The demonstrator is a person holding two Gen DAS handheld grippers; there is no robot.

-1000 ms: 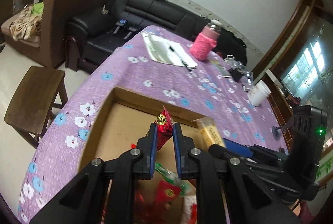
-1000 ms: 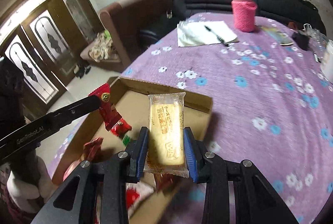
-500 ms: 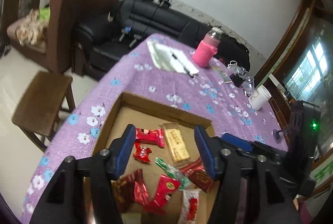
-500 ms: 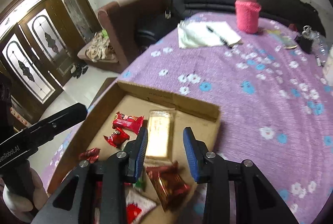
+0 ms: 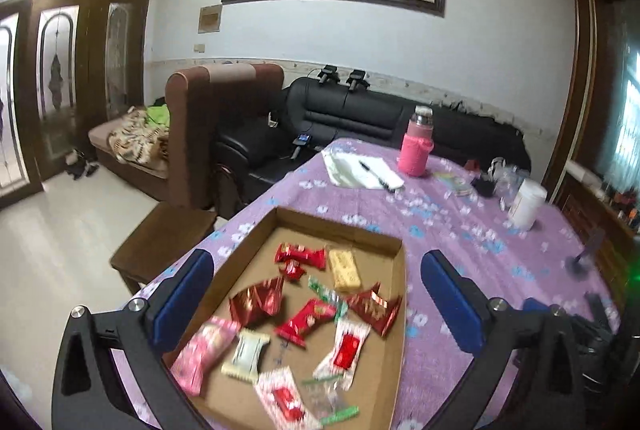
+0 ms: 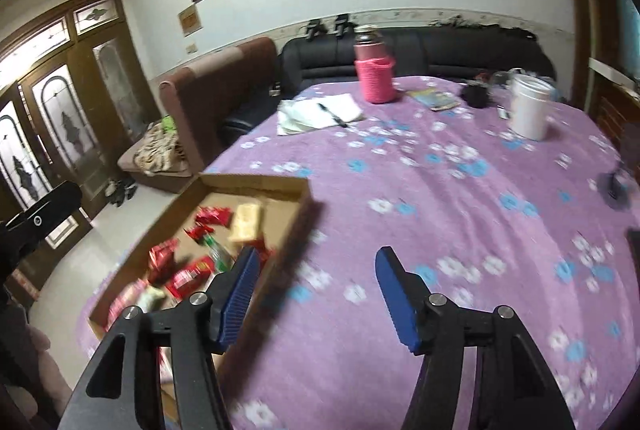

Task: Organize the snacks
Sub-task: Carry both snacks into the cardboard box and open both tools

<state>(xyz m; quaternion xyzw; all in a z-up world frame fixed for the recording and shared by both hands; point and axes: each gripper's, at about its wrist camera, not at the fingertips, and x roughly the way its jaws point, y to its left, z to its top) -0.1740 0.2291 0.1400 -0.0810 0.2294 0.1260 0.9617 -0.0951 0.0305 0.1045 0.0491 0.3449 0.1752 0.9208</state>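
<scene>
A shallow cardboard box lies on the purple flowered tablecloth with several wrapped snacks inside. A yellow cracker pack and a red candy pack rest near its far wall. Other red, pink and white wrappers fill the near part. My left gripper hangs above the box, its jaws opening wide with nothing gripped. My right gripper is over the cloth just right of the box, its jaws opening, nothing between them.
A pink-sleeved bottle, a notepad with a pen and a white cup stand at the table's far side. A wooden stool is beside the table's left edge. Sofas stand behind.
Both grippers let go: the red candy and the cracker pack now lie in the box. Both have drawn back and tilted up, jaws wider; the right one moved to the right of the box.
</scene>
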